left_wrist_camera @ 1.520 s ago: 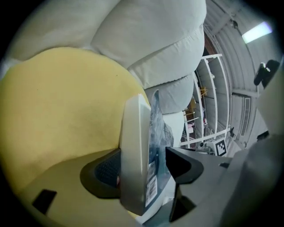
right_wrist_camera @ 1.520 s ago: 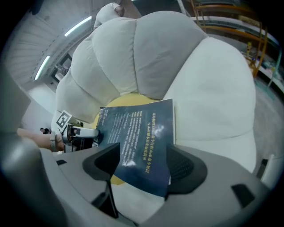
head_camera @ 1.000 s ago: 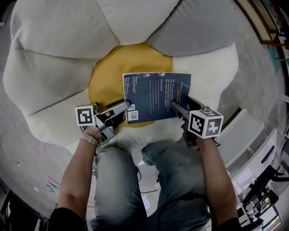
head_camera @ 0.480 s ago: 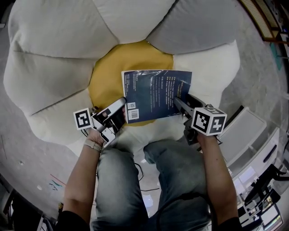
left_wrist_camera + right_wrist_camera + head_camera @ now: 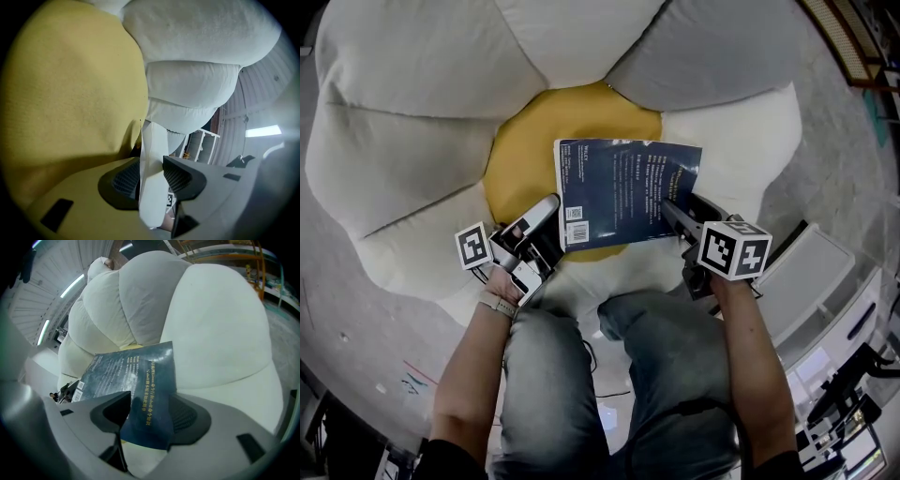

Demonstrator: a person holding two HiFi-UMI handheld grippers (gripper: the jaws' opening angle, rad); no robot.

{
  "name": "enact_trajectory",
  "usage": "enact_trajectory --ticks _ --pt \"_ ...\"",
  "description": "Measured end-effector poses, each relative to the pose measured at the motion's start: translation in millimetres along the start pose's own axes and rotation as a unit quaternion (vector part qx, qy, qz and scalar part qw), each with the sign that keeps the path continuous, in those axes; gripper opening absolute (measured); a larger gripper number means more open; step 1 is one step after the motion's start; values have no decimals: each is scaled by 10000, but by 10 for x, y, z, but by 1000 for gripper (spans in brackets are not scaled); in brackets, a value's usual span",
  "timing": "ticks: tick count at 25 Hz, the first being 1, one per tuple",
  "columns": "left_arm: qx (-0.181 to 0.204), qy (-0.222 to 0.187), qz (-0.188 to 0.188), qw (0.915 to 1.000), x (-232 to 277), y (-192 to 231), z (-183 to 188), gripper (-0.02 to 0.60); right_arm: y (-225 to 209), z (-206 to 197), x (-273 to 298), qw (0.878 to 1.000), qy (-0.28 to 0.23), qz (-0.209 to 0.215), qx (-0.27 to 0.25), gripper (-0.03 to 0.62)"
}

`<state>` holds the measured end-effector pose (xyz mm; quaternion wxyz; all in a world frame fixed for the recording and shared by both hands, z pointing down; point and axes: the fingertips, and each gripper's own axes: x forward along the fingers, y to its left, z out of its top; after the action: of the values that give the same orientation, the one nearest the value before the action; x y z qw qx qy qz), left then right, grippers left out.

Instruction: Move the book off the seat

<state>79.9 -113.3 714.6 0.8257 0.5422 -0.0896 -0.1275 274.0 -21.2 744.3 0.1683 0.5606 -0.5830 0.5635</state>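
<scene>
Just closed further, now pinching the book [image 5: 628, 192] at frame centre above the yellow seat cushion [image 5: 520, 159]: left gripper [image 5: 551, 217] on its page edge, right gripper [image 5: 675, 214] askew on the lower-right corner. Could pivot and slip back if raised unevenly.

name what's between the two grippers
The book, in the head view: left gripper and right gripper have just been closing on its opposite edges.

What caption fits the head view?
Left gripper and right gripper, jaws just closed further, pinch the blue book over the flower-shaped seat.
</scene>
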Motion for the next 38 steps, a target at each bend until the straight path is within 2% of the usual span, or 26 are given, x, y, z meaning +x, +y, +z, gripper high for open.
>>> enact_trajectory --ticks 2,4,5,7,10,12,15,17,19,21,23,26,30,34,38 --pt "123 -106 21 9999 14 -6 18 141 3 -2 -12 10000 -17 37 -16 262" --pt "310 -62 -205 9993 38 -77 -9 143 -2 4 -18 10000 -56 67 7 262" --pt "395 11 -408 9984 47 -126 -37 217 -8 5 -16 9999 -78 89 35 262" --pt "544 87 -631 9965 49 -167 -75 293 -26 -6 -18 9998 -94 115 95 263" --pt "852 101 -354 9957 64 -138 -91 362 -14 -7 -62 9998 -62 155 83 262" --pt "1091 245 -103 9937 110 -125 -118 370 7 2 -90 9998 -44 183 38 262" --pt "1611 648 454 9838 229 7 -202 368 18 5 -111 9997 -42 228 29 263" --pt "1782 795 796 9775 264 118 -218 358 18 4 -113 9997 -42 225 35 262" --pt "1821 766 1033 9748 272 193 -202 265 18 3 -113 9998 -43 199 25 263" --pt "1868 711 1283 9714 279 272 -190 208 24 -3 -120 9998 -61 186 27 264" --pt "1831 659 1448 9701 309 344 -172 202 39 -3 -128 9997 -99 212 58 264" --pt "1653 655 1488 9728 342 431 -159 202 26 0 -140 9995 -142 230 149 264" --pt "1775 673 1475 9707 350 408 -152 201 16 34 -173 9990 -253 219 309 263" --pt "1669 608 1373 9745 329 325 -214 178 71 30 -211 9980 -377 255 446 262" --pt "1732 567 1424 9729 343 319 -251 170 25 -22 -229 9971 -462 184 570 262"
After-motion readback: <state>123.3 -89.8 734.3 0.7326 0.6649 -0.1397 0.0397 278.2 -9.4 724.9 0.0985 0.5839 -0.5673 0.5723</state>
